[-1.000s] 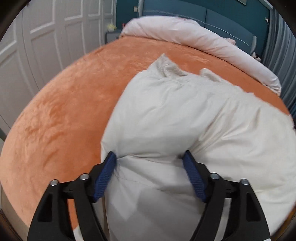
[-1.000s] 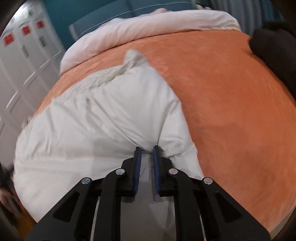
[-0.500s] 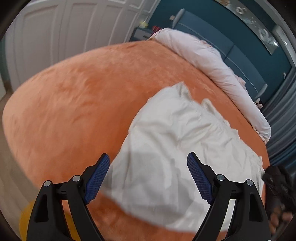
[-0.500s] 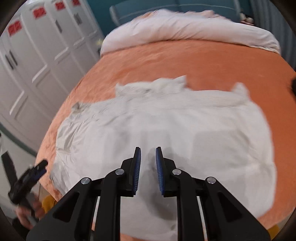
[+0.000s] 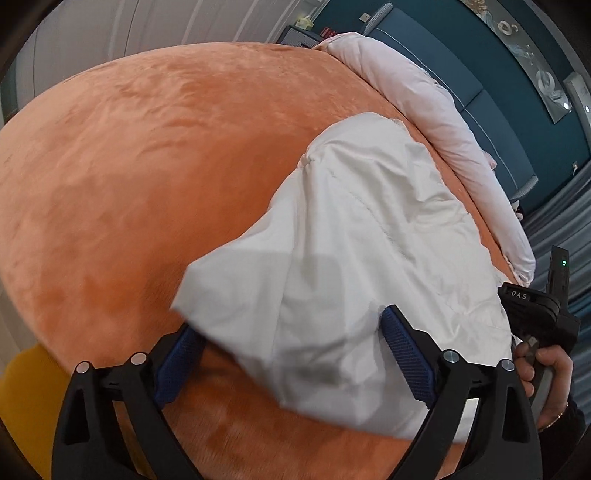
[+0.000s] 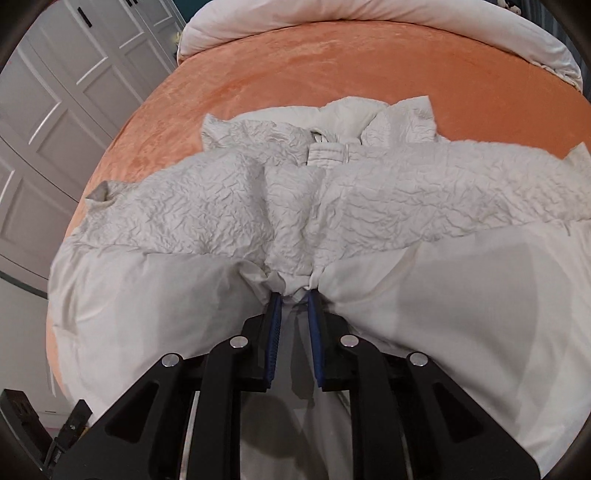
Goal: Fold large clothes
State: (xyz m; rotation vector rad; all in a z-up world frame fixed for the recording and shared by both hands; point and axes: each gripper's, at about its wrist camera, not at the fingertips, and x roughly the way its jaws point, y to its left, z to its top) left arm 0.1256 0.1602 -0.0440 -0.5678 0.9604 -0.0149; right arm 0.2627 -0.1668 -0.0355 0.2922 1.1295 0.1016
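A large cream-white garment (image 6: 332, 192) lies spread on the orange bedspread (image 6: 332, 62), crinkled part and collar on the far side. My right gripper (image 6: 293, 295) is shut on a bunched fold of the garment's near edge. In the left wrist view the garment (image 5: 362, 240) lies with a loose corner over the near edge of the bed. My left gripper (image 5: 291, 328) is open, its fingers on either side of that corner without pinching it. The right gripper (image 5: 535, 314) and the hand holding it show at the right edge of the left wrist view.
A rolled white duvet (image 5: 436, 110) lies along the head of the bed, and it shows in the right wrist view (image 6: 369, 14) too. White wardrobe doors (image 6: 55, 92) stand to the left. A dark blue headboard (image 5: 461, 74) is behind. The orange bedspread (image 5: 147, 166) lies left of the garment.
My right gripper has pulled the garment toward the near edge and now bunches it between the fingers. My left gripper stayed open and moved in around the garment's corner.
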